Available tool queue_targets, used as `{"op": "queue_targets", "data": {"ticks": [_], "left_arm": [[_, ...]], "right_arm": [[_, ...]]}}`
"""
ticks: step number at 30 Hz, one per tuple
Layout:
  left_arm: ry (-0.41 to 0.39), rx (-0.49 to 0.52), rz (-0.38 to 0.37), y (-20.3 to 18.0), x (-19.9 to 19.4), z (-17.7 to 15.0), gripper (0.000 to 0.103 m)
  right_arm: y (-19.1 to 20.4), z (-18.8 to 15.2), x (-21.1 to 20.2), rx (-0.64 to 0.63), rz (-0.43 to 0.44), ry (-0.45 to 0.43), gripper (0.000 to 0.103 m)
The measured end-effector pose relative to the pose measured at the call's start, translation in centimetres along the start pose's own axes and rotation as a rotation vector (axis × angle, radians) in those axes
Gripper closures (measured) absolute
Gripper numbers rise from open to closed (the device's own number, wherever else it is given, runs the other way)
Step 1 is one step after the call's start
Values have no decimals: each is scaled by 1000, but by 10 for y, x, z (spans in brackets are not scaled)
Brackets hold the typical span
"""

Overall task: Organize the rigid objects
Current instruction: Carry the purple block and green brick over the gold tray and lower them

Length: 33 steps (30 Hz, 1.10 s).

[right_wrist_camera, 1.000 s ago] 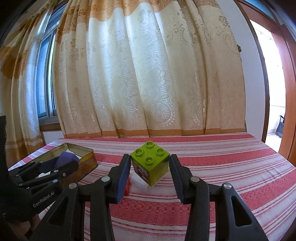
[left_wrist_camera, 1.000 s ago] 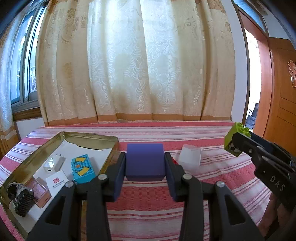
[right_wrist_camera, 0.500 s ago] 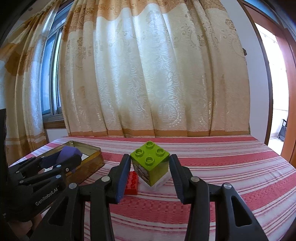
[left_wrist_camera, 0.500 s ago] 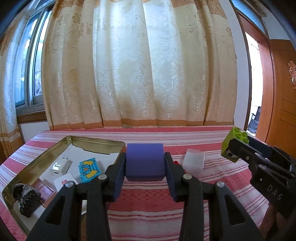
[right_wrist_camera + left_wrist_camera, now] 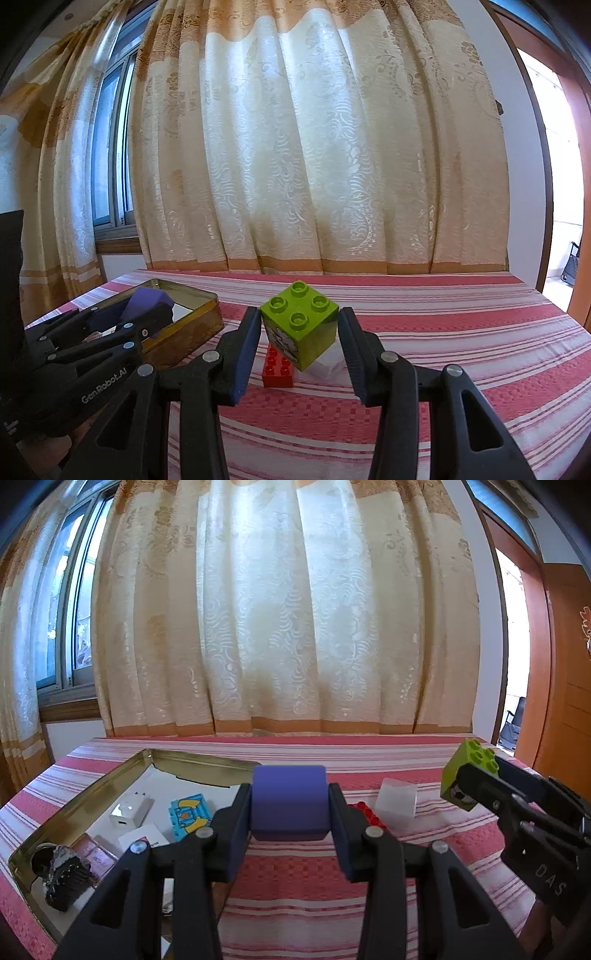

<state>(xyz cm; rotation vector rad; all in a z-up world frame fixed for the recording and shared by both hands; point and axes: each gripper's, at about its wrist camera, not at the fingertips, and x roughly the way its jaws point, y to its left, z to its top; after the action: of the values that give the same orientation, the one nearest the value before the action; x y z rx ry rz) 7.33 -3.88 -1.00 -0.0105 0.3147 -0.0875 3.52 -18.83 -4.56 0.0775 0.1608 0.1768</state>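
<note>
My left gripper is shut on a purple block and holds it above the red striped tablecloth, just right of a gold tin tray. My right gripper is shut on a green studded brick, held tilted above the cloth. It also shows at the right of the left wrist view. A red studded brick and a clear plastic cube lie on the cloth beneath and beyond the grippers.
The tin tray holds a white charger, a blue toy block, a white card, a pink case and a dark cupcake-shaped thing. Curtains hang behind the table; a wooden door is at the right.
Both grippers have risen and tipped up with their blocks still held, so the table sits lower in both views. The red brick has come into view under the green brick.
</note>
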Motion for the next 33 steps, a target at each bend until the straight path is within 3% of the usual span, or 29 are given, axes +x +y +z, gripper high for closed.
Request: {"op": "queue_targets", "data": {"ticks": [33], "left_arm": [[-29,-27,43,24,-8,-1,64]], "right_arm": [[33,-1,3,-30,74,-9,57]]}}
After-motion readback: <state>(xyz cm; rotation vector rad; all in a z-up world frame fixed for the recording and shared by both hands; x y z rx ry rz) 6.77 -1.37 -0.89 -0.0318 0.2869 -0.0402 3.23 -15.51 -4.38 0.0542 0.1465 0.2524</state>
